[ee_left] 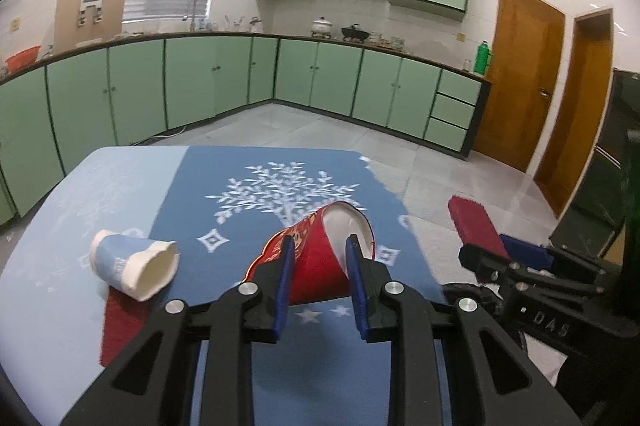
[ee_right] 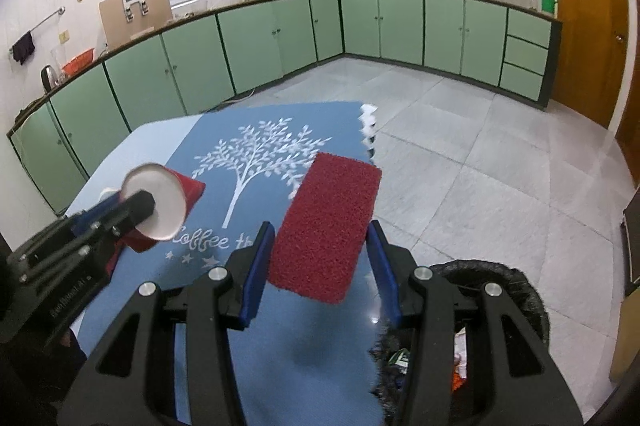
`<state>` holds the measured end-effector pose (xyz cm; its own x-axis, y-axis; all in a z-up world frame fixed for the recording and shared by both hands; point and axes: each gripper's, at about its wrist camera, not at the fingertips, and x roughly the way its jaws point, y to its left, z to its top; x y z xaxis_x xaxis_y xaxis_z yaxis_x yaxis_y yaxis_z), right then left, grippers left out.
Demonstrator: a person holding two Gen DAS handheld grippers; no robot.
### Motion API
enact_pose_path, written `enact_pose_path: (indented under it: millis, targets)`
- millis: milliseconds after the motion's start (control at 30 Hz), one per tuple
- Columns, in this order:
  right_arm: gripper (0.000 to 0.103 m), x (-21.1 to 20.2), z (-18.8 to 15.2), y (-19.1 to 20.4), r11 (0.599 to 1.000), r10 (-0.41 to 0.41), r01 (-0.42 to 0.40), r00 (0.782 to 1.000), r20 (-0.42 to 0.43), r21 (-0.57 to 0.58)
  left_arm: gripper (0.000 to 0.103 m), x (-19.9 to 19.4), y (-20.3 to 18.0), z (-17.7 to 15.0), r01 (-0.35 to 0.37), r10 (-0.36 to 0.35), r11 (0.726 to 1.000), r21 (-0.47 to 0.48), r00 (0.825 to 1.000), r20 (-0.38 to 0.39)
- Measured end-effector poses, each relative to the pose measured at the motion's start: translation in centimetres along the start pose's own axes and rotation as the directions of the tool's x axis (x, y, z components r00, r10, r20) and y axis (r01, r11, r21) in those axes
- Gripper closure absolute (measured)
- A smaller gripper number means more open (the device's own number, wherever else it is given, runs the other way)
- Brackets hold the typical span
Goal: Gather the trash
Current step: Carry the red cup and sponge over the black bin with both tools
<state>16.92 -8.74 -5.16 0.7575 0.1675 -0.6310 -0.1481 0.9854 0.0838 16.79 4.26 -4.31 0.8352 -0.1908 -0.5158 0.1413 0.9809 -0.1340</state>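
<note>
The counter [ee_left: 48, 306] wears a blue tree-print cloth [ee_left: 240, 186], and a black-lined bin [ee_right: 524, 290] sits below its right edge. The right gripper [ee_right: 320, 254] has its fingers clamped on a red scouring pad [ee_right: 326, 222]; the left gripper [ee_left: 320, 266] pinches a red paper cup [ee_left: 320, 258] above the cloth. A crushed blue cup [ee_left: 132, 266] lies at the left

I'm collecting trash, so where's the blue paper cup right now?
In the left wrist view, the blue paper cup lies on its side on the tablecloth, left of the red cup.
</note>
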Motion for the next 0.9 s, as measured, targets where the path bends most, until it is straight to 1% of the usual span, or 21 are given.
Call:
enact_pose_path:
  millis: [233,467,633,900]
  targets:
    - [0.057,-3.3,-0.1,-3.7,0.999,-0.048,0.047,0.998,0.040,0.025,0.078,0.1,-4.9,-0.3,0.081,-0.081,0.995,0.059,0.997,-0.005]
    - [0.057,-6.0,-1.3,-8.3,0.991,-0.117,0.113,0.991,0.060,0.068,0.078,0.5,-10.1,-0.7,0.163,-0.162,0.981,0.109,0.987,-0.019]
    - [0.057,-7.2,-2.8,-11.8,0.981,-0.169,0.163,0.984,0.053,0.104,0.078,1.3,-13.9,-0.8,0.229,-0.226,0.964,0.137,0.973,-0.040]
    - [0.057,-7.9,-5.0,-17.0,0.961,-0.236,0.229,0.972,0.024,0.155,0.078,3.2,-19.1,-1.4,0.298,-0.290,0.937,0.184,0.954,-0.072]
